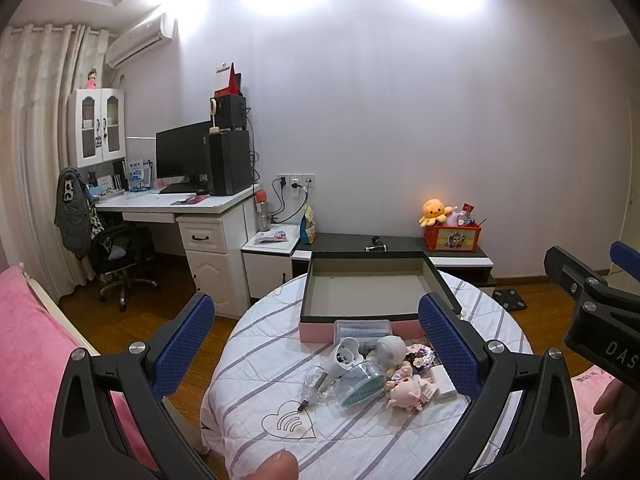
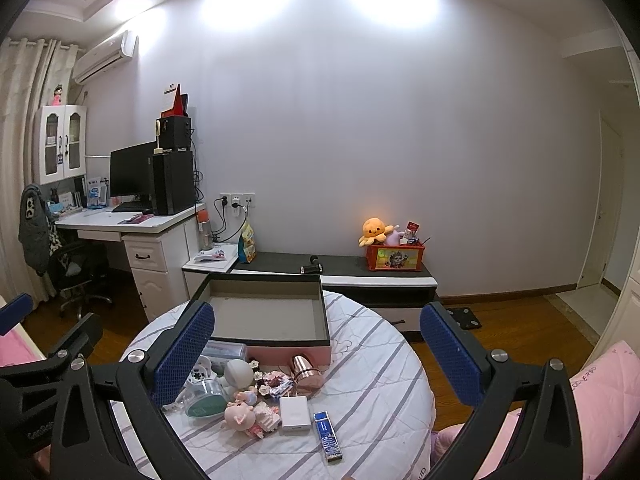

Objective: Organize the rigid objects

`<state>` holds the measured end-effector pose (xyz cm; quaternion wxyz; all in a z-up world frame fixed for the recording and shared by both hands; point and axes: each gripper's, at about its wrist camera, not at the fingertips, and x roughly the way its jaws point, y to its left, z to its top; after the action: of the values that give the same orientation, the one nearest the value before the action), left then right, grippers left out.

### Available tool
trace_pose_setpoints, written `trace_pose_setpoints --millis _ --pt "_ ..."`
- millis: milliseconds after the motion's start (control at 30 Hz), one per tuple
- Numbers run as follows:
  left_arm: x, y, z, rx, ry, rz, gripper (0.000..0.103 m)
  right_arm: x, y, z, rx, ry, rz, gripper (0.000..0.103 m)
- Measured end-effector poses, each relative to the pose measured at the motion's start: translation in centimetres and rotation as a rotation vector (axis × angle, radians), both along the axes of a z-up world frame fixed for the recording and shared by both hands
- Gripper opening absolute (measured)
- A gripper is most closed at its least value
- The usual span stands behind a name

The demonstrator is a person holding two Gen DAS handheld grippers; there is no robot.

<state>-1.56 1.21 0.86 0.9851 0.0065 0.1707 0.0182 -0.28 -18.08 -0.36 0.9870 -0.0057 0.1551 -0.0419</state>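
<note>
A round table with a striped cloth (image 1: 360, 436) (image 2: 376, 360) holds an empty box with a pink base (image 1: 368, 288) (image 2: 268, 314). In front of it lie small objects: a doll (image 1: 404, 390) (image 2: 240, 414), a clear dome lid (image 1: 358, 382) (image 2: 206, 396), a white charger block (image 1: 442, 380) (image 2: 295, 412), a blue stick (image 2: 328, 436), a rose-gold cup (image 2: 306, 372), a glass bulb (image 1: 316, 380) and a clear case (image 1: 362, 330). My left gripper (image 1: 316, 344) is open and empty above the pile. My right gripper (image 2: 316, 352) is open and empty above the table.
A desk with a monitor (image 1: 182, 156) and office chair (image 1: 120, 256) stands at the left. A low cabinet along the wall carries a red toy bin (image 1: 452, 238) (image 2: 395, 258). Pink bedding (image 1: 36, 344) (image 2: 576, 408) flanks the table. The right gripper's body shows at the left wrist view's right edge (image 1: 592, 300).
</note>
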Motion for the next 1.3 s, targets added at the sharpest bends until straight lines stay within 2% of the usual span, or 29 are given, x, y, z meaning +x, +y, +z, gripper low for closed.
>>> trace_pose_setpoints --millis 700,967,1100,1300 --pt "1.4 0.6 -1.8 -0.004 0.043 0.016 0.103 1.6 0.2 -1.3 0.005 0.046 0.015 0.103" --pt "3.8 0.7 -4.2 -0.005 0.125 0.016 0.103 3.6 0.4 -3.4 0.003 0.105 0.024 0.103" --pt "5.2 1.0 -6.4 -0.006 0.184 0.023 0.103 4.7 0.1 -5.1 0.004 0.153 0.029 0.103" --pt "7.3 1.5 -11.0 -0.006 0.308 0.037 0.103 6.8 -1.2 -9.6 0.012 0.295 0.02 0.103"
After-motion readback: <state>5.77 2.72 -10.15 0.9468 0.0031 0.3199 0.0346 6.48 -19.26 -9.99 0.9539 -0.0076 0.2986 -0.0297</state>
